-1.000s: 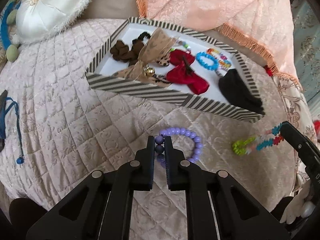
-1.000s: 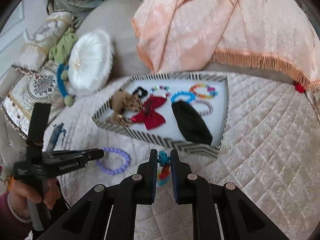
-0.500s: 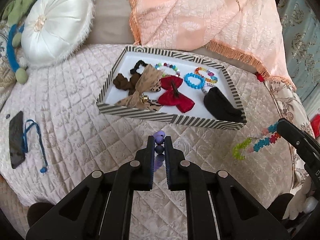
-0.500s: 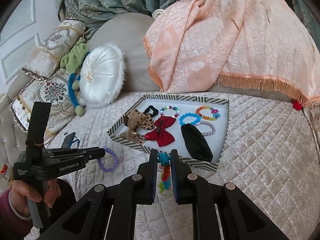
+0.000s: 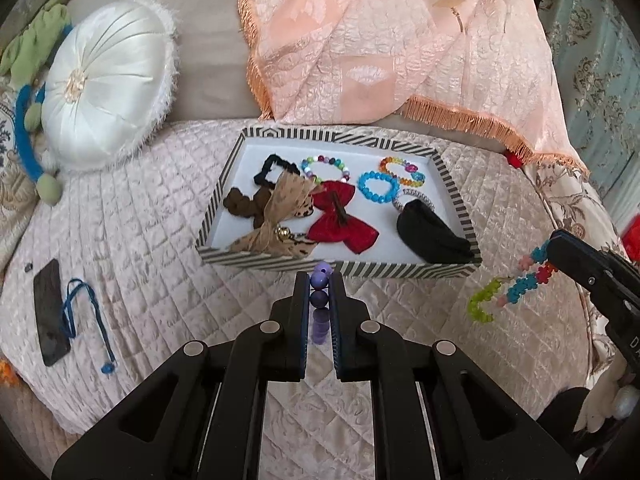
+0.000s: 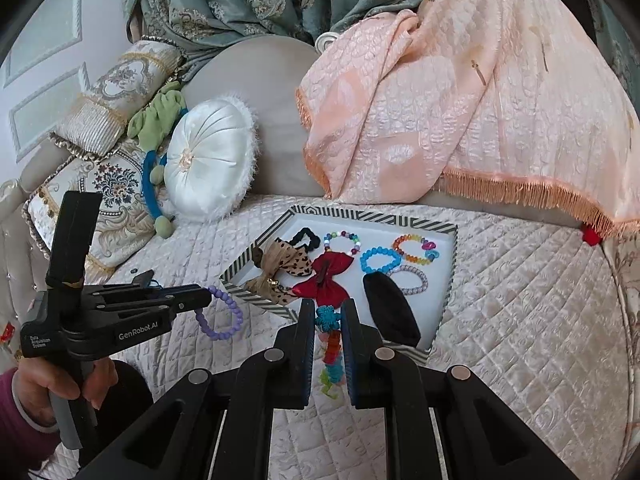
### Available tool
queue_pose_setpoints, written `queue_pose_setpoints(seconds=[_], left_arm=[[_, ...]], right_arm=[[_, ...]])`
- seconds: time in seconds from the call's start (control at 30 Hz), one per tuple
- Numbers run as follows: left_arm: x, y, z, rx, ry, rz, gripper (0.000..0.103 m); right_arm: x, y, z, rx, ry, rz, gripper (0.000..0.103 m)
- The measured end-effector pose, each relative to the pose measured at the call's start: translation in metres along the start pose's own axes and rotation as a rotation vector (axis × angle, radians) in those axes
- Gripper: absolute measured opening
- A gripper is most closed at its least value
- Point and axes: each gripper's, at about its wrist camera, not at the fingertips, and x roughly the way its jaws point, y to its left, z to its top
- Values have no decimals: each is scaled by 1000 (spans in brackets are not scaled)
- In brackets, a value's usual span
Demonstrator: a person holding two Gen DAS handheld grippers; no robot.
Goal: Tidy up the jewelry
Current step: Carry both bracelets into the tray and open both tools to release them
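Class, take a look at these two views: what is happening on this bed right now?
A person is sorting jewelry with a handheld gripper in each hand. The left gripper is shut on a purple bead bracelet, and the right gripper is shut on a multicolored bracelet. Both bracelets hang in the air above the quilt, just short of the striped tray, which already holds bows and other bracelets.

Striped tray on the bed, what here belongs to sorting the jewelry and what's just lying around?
Part of the job:
- striped tray of bracelets and bows
- purple bead bracelet in the left tool
- multicolour bracelet in the right tool

Just lying about:
- white round cushion
- peach throw
- phone
- blue cord
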Motion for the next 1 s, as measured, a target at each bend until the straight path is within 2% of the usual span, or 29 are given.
queue_pose_setpoints(seconds=[0.5,1.0], left_arm=[[18,9,40,-13,2,19,8],[58,27,120,-44,-2,52,8]], right_arm=[[22,-9,19,-3,14,13,12],[89,-9,46,-11,78,60,12]])
